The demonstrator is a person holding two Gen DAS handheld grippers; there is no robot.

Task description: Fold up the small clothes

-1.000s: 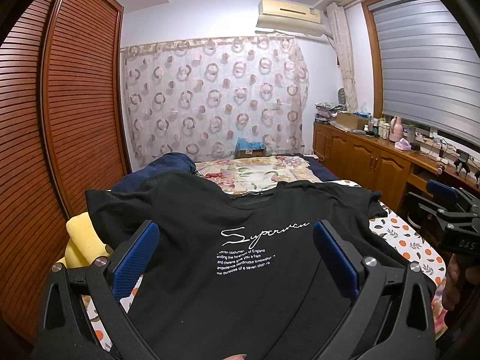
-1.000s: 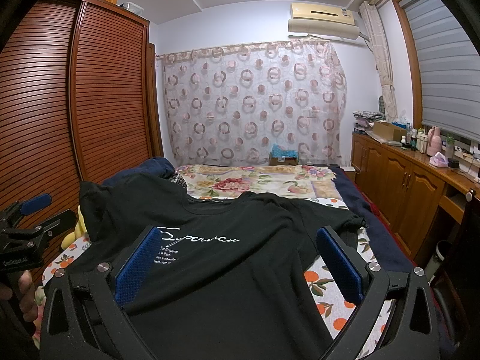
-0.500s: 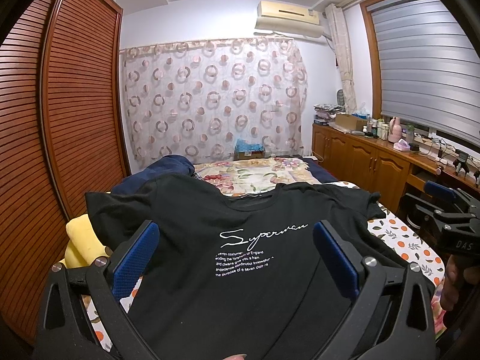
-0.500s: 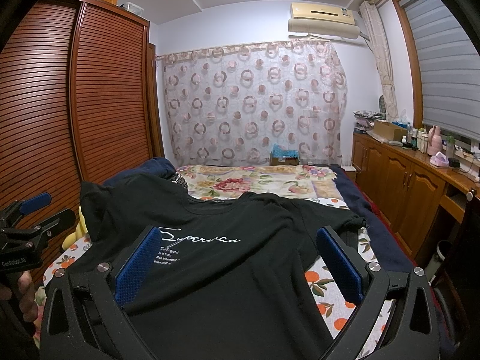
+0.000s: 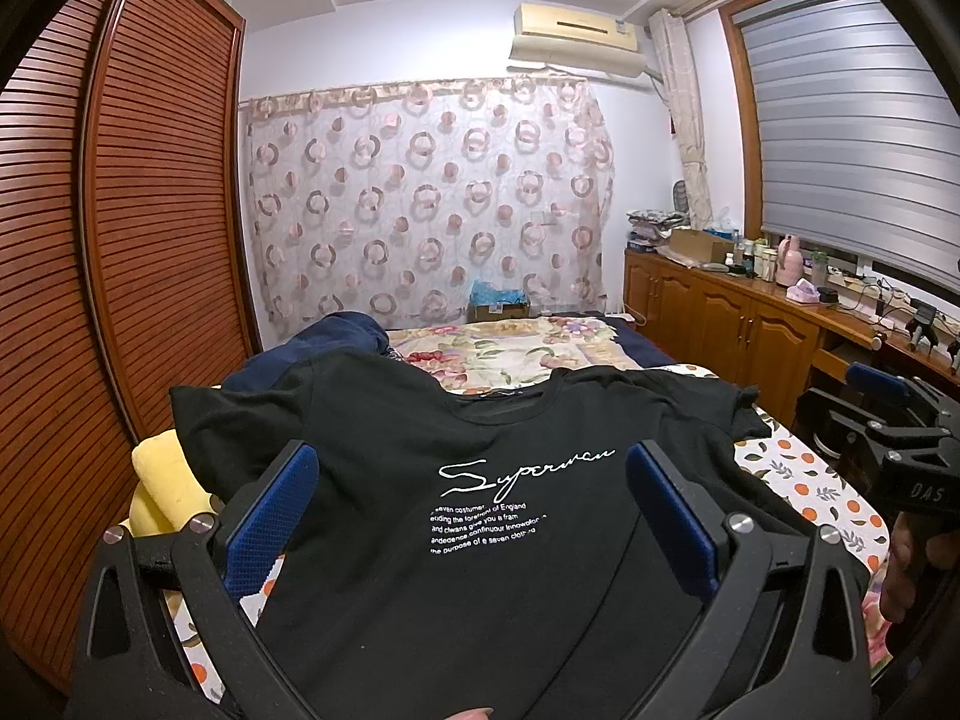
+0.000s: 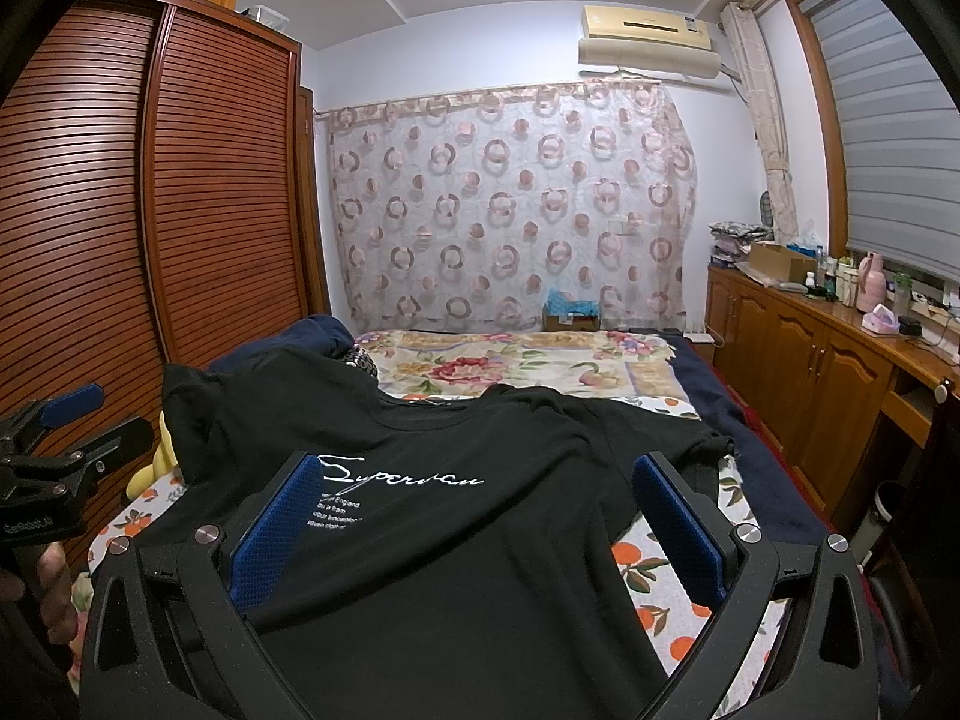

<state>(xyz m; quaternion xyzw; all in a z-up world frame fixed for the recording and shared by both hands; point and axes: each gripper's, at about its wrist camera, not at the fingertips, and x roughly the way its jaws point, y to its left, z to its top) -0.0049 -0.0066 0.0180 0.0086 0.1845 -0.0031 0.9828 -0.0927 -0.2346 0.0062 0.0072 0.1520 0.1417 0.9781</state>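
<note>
Left wrist view: the left gripper [image 5: 471, 516] hovers with jaws spread wide over a black T-shirt [image 5: 480, 570] lying flat, print up, on the fruit-patterned bedsheet [image 5: 804, 480]. Right wrist view: the right gripper [image 6: 477, 528] is just as wide apart above the shirt's right half, gripping nothing.

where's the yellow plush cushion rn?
Left wrist view, lower left: the yellow plush cushion sits at the bed's left edge beside the slatted wooden wardrobe, partly under the left sleeve of the black printed T-shirt.
</note>
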